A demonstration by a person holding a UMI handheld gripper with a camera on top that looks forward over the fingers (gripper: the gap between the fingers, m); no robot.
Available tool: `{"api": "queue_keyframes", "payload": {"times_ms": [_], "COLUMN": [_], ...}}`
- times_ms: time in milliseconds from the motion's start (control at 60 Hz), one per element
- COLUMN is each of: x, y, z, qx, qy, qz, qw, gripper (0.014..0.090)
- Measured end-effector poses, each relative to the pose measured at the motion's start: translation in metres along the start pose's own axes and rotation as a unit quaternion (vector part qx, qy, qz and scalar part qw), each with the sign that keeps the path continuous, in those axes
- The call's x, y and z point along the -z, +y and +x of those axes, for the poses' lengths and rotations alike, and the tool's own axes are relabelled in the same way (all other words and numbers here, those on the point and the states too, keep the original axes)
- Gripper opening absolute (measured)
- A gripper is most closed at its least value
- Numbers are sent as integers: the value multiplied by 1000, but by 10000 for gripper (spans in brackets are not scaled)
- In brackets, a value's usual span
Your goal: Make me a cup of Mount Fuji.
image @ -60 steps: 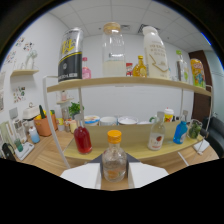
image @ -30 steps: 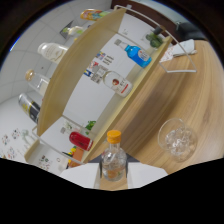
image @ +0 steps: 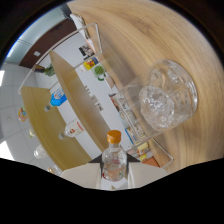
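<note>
The small clear bottle with the orange cap sits clamped between the fingers, its long axis running straight out along them and the cap end pointing away toward the shelves. Its lower end is hidden where the fingers close on it, so I can't read any label. Just past it to one side, a clear glass packed with ice sits on the wooden bench, everything looking heavily tilted.
</note>
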Motion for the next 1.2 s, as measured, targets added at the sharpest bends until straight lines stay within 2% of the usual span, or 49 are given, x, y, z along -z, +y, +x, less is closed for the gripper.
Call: {"api": "queue_keyframes", "payload": {"times_ms": [250,433,533,650,717,867,1067,1200], "x": [2,8,12,13,9,5,2,-2], "y": [3,31,55,89,101,100,81,78], "z": [1,-22,-41,-39,-18,66,152,174], "qx": [-7,214,387,568,647,757,799,816], "qy": [6,38,47,57,75,148,219,234], "qz": [-1,-14,-17,-27,-30,-70,-104,-112], "qw": [1000,976,921,821,758,632,551,516], "gripper": [355,356,357,357,356,356,356,357]}}
